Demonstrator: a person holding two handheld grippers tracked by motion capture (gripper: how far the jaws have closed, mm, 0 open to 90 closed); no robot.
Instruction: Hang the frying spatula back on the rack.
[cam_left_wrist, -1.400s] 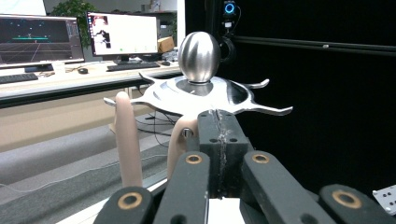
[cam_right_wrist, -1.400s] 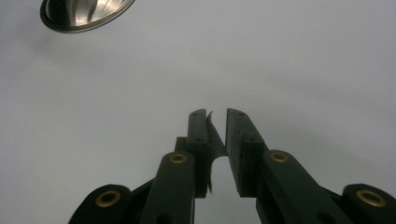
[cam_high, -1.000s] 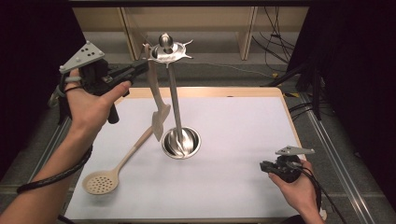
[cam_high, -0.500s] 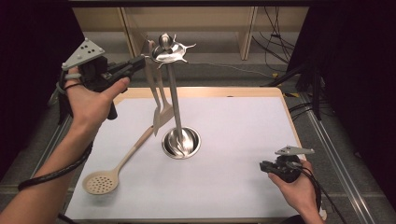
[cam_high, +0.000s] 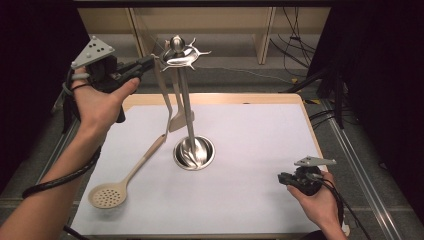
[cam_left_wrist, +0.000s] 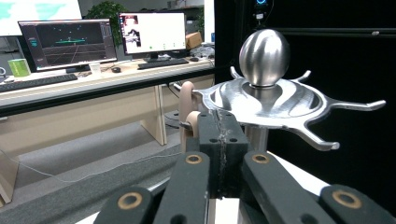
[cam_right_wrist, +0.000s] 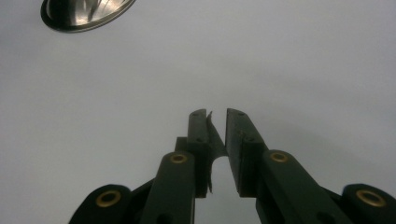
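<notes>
Since nothing sits between its jaws, the right claw is basically parked near the front right corner of the white-topped table, resting low in the person's right hand. In the right gripper view the jaws stand a little apart over bare white surface, so I'd call it released and just waiting.

A bit further in on the left, a beige slotted spoon with a long handle lies flat on the table, perforated head toward the front, handle angling up toward the middle. My guess is it's next in line for hanging.

Middle of the table is the shiny steel utensil stand with a round dished base. That base holds nothing but the pole.

Farthest back and highest up is where the action is. The left claw is raised beside the stand's hooked crown. In the left gripper view the jaws are clenched tight together, and the loop of a beige spatula-type utensil sits right at their tips, next to a hook. The utensil hangs straight down alongside the pole. I can't tell if the loop is truly on the hook or if the claw is carrying it.
</notes>
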